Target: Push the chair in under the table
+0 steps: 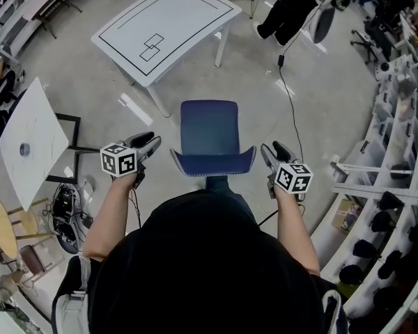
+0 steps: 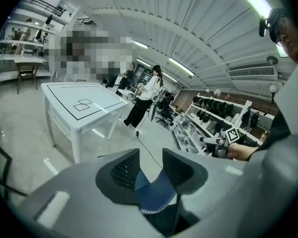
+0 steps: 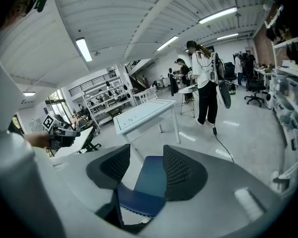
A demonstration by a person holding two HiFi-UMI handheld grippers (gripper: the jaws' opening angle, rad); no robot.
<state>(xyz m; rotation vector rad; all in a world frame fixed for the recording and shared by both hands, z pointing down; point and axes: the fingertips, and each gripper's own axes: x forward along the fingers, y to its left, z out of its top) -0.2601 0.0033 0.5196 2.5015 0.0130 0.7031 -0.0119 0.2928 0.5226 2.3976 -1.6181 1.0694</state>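
standing well apart from the white table [image 1: 164, 26], the blue chair [image 1: 209, 134] sits out on open floor, not square to it. risk: a straight push may run the seat into the near table leg [image 1: 157, 99] instead of between the legs. a floor cable [image 1: 287, 92] lies to the chair's right and could catch the base if it drifts. left gripper [image 1: 150, 142] and right gripper [image 1: 272, 149] flank the backrest corners, jaws apart, grasping nothing. uneven contact would probably swivel the chair.
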